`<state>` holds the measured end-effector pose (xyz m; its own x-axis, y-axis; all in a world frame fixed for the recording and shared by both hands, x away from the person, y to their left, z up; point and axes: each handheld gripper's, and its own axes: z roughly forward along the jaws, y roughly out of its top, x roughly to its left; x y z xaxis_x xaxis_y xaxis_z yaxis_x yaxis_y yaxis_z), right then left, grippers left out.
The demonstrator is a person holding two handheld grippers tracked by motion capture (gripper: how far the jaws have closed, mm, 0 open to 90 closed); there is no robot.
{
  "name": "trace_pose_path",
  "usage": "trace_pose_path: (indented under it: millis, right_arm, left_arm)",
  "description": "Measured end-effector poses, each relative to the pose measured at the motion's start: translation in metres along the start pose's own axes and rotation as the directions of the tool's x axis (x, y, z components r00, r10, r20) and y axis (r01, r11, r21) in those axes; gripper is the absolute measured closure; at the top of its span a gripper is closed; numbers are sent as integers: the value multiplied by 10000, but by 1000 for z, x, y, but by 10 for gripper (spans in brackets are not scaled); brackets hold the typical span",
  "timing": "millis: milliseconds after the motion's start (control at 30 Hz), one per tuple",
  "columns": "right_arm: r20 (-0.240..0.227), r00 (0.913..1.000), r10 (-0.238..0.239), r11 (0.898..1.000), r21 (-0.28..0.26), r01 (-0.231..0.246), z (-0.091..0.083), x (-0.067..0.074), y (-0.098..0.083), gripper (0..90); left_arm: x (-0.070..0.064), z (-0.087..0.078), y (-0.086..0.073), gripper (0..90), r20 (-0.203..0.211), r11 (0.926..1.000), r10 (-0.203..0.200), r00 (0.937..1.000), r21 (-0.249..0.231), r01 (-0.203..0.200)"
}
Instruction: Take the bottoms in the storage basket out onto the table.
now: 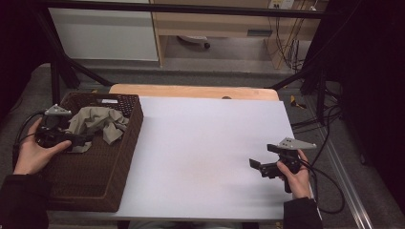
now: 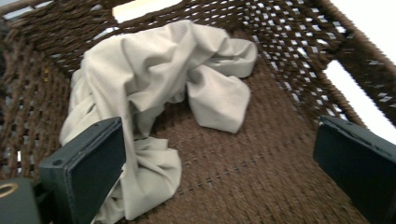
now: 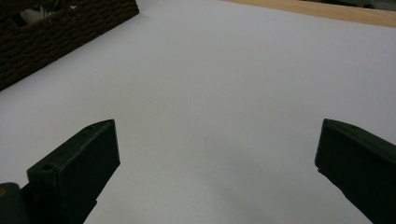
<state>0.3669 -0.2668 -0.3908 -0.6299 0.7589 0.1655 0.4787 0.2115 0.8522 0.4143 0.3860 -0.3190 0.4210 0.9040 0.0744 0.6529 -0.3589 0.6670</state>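
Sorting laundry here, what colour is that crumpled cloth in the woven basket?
Light beige crumpled cloth, plain and unpatterned; the left gripper view shows it best.

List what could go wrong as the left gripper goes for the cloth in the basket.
1. The left gripper is open over the bare woven floor of the basket, so its fingers may snag the weave.
2. The cloth is crumpled, so a pinch may catch just one fold and drag it on the basket's rim.
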Motion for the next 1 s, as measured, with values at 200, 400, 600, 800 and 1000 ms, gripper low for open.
trace_pose_path:
  millis: [200, 400, 600, 800, 1000]
  right_arm:
    - [5, 10000, -33, 10000, 34, 33, 0, 0, 0, 4]
    - [4, 10000, -24, 10000, 68, 24, 1, 0, 0, 4]
    - [10, 10000, -59, 10000, 52, 59, 0, 0, 0, 4]
    - [20, 10000, -32, 10000, 70, 32, 1, 0, 0, 4]
    - [22, 10000, -31, 10000, 73, 30, 1, 0, 0, 4]
  left_arm:
    - [10, 9, 0, 61, -487, 9996, -242, 9985, 145, 249]
    - [18, 18, -1, 84, -823, 9990, -288, 9962, 311, 315]
    - [27, 28, -4, 106, -1052, 9970, -509, 9931, 534, 567]
    - [32, 34, -5, 128, -1445, 9969, -413, 9886, 605, 504]
    - [36, 42, -8, 138, -1604, 9942, -405, 9862, 923, 558]
